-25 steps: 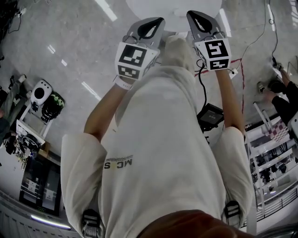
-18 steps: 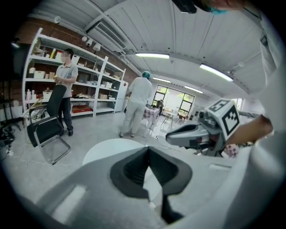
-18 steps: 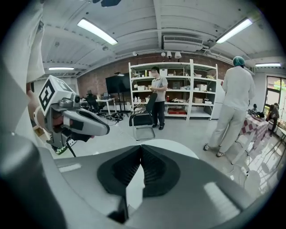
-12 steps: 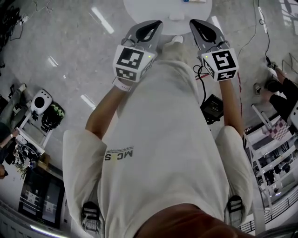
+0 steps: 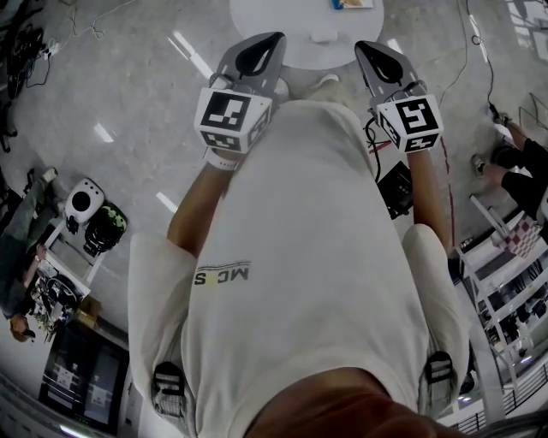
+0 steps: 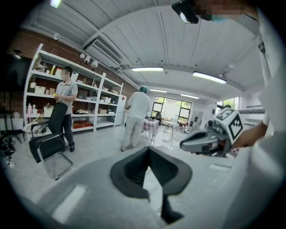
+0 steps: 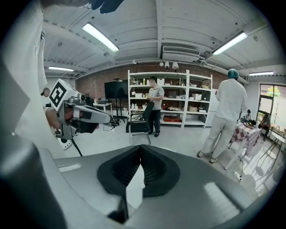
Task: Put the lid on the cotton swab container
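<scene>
No cotton swab container or lid can be made out in any view. I hold both grippers up in front of my chest, above the floor. In the head view my left gripper and right gripper point toward a round white table. Each is shut with nothing between its jaws, as the left gripper view and the right gripper view show. Small items lie on the table: a white one and a blue-orange one, both too small to identify.
A person in white stands by a checkered table, another person stands at white shelves, beside a black office chair. Equipment lies on the floor at left, cables and a black box at right.
The round white table has come further into the head view at the top, and floor items have slid down-frame. Both grippers stay shut, held slightly wider apart.
</scene>
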